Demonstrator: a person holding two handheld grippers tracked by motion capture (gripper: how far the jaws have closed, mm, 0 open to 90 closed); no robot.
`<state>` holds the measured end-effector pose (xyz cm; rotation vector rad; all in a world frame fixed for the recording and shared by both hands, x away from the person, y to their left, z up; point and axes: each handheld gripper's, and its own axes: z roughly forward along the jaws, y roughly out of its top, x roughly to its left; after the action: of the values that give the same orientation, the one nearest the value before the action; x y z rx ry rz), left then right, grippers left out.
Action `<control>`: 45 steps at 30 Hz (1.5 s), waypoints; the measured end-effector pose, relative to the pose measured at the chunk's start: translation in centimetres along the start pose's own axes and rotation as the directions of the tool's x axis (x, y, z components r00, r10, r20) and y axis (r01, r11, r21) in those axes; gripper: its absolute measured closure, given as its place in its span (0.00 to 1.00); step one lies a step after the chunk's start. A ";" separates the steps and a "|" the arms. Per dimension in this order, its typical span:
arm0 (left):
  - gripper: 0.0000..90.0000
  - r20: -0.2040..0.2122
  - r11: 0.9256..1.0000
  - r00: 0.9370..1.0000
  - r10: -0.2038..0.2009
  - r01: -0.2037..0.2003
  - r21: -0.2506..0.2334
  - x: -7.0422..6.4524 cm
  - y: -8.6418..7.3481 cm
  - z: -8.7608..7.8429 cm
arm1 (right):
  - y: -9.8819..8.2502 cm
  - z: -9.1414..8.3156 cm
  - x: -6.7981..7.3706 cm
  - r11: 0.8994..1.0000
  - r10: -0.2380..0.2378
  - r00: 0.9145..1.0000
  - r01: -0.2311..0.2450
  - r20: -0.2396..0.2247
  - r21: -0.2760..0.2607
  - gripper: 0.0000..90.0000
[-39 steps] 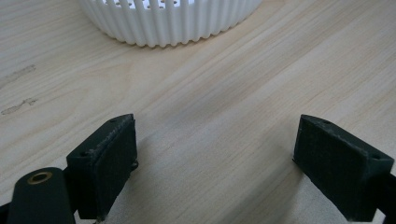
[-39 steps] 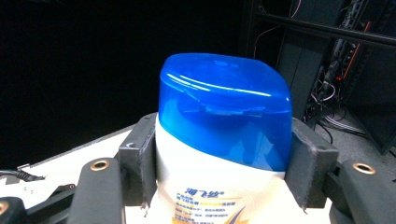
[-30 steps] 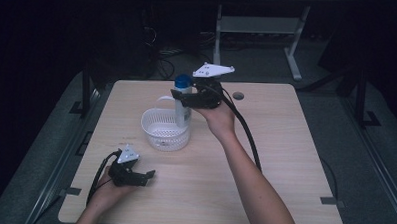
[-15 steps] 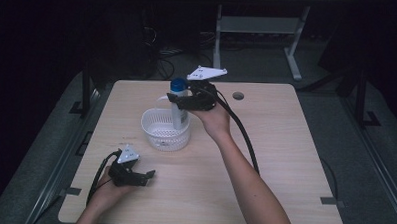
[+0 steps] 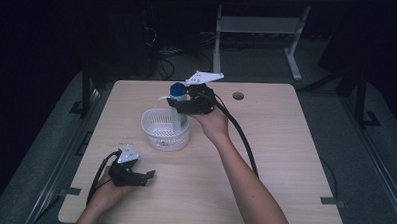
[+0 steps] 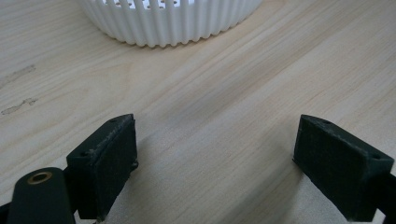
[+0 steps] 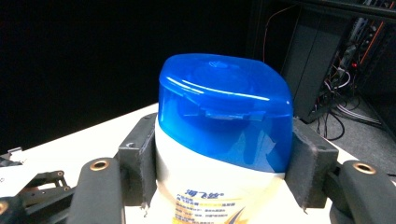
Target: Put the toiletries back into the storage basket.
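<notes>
A white bottle (image 5: 179, 114) with a blue cap (image 7: 224, 107) stands upright with its lower end inside the white slatted basket (image 5: 158, 135), by the basket's far right rim. My right gripper (image 5: 180, 106) is shut on the bottle just below the cap, one pad (image 7: 137, 163) on each side. Whether the bottle's base touches the basket floor is hidden. Near the front left of the wooden table (image 5: 285, 160), my left gripper (image 5: 150, 175) rests open with nothing between its pads (image 6: 109, 163). The basket wall (image 6: 168, 23) lies ahead of it.
A round cable hole (image 5: 238, 96) sits in the table's far side. Behind the table stand a white metal frame (image 5: 259, 24) and loose cables on the dark floor. The right gripper's black cable (image 5: 243, 138) trails along the forearm.
The right gripper has carried the bottle slightly left and down, from behind the basket into it. The left gripper has stayed still.
</notes>
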<state>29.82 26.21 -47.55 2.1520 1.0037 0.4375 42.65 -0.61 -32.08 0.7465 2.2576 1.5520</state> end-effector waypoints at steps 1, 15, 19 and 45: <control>0.14 0.000 1.000 1.000 0.000 0.000 0.000 0.0 0.0 0.0 | -0.1 0.0 0.0 1.000 -0.001 1.000 0.001 0.001 0.000 0.40; 0.14 0.000 1.000 1.000 0.004 -0.004 0.003 0.0 0.0 0.0 | -1.1 0.7 0.0 1.000 -0.006 1.000 0.006 -0.006 0.028 0.40; 0.14 0.000 1.000 1.000 0.005 -0.005 0.004 0.0 0.0 0.0 | -1.5 0.9 0.1 0.999 -0.003 1.000 0.003 -0.005 0.034 0.40; 0.14 0.001 1.000 1.000 0.003 -0.003 0.003 0.0 0.0 0.0 | -3.8 1.8 0.1 0.997 0.004 1.000 -0.003 -0.003 0.081 0.40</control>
<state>29.82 26.23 -47.53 2.1568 1.0017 0.4368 42.58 -0.22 -36.30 0.7701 2.3346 1.4724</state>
